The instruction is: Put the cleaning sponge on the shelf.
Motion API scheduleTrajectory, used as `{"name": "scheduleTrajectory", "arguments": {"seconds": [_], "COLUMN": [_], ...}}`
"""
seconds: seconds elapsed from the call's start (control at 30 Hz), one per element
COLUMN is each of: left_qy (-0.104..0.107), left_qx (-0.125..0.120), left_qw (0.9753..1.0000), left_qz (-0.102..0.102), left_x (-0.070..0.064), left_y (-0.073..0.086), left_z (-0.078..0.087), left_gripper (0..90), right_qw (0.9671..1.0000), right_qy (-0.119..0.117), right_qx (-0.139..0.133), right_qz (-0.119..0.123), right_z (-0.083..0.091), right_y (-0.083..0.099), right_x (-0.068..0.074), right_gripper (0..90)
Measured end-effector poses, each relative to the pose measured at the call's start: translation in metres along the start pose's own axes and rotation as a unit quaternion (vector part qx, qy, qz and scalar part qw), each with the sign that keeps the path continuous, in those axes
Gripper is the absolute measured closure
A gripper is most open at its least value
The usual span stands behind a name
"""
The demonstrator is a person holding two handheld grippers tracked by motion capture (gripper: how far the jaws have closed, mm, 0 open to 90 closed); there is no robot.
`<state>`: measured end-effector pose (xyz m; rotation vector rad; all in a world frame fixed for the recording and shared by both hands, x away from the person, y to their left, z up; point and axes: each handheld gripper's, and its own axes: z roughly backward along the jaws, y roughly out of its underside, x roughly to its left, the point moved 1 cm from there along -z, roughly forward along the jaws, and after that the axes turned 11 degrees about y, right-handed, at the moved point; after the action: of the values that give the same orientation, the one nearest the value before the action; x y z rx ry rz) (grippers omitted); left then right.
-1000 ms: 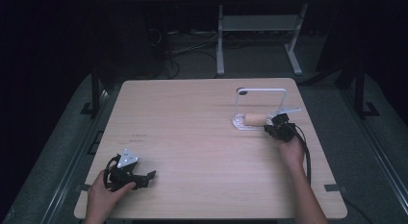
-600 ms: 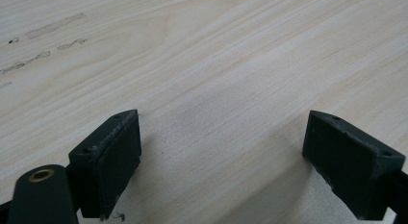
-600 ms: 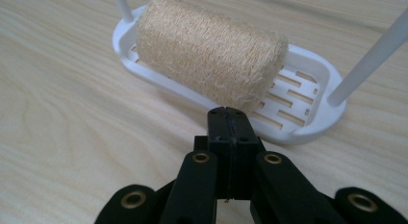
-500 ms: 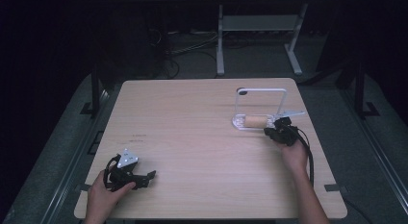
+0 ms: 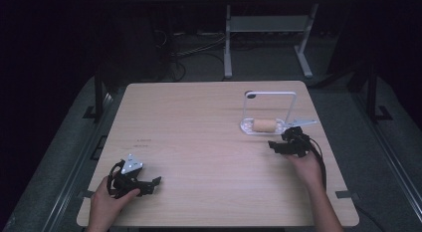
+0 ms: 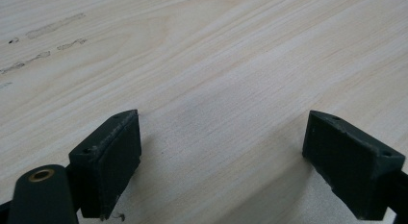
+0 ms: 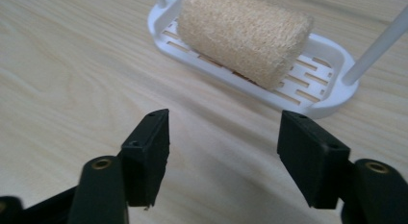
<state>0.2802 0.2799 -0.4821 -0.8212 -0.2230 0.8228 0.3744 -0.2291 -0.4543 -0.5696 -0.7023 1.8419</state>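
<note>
A tan loofah roll point(image 5: 264, 125) point(image 7: 244, 37) lies on its side in a white slatted tray point(image 5: 246, 126) point(image 7: 317, 92) that has a tall white wire handle point(image 5: 269, 94). My right gripper point(image 5: 276, 146) point(image 7: 222, 149) hovers just in front of the tray, open, nothing between its jaws. My left gripper point(image 5: 152, 184) point(image 6: 221, 159) rests low over bare wood near the table's front left, also open and empty.
The light wooden table point(image 5: 199, 127) carries faint dark marks point(image 5: 144, 141) at its left. Beyond the far edge stands a white metal frame point(image 5: 266, 30) with cables on a dark floor. Grey rails run along both table sides.
My right gripper has drawn back from the tray toward the person and slightly left. The loofah stays in the tray. The left gripper has not moved.
</note>
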Motion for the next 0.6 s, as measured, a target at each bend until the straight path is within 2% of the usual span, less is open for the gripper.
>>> {"name": "scheduleTrajectory", "arguments": {"seconds": [0.43,0.6], "left_qy": [0.000,0.000], "left_qx": [0.000,0.000], "left_qw": [1.0000,1.0000], "left_qz": [0.000,0.000], "left_x": [0.000,0.000], "left_y": [0.000,0.000], "left_z": [0.000,0.000], "left_gripper": [12.8,12.8], "right_qw": [0.9997,0.9995], "right_qy": [-0.019,-0.017], "right_qx": [-0.014,-0.020], "right_qz": [0.011,0.020], "right_z": [0.019,0.026], "right_y": [0.017,0.024], "right_x": [0.010,0.017], "right_gripper": [17.2,13.5]}}
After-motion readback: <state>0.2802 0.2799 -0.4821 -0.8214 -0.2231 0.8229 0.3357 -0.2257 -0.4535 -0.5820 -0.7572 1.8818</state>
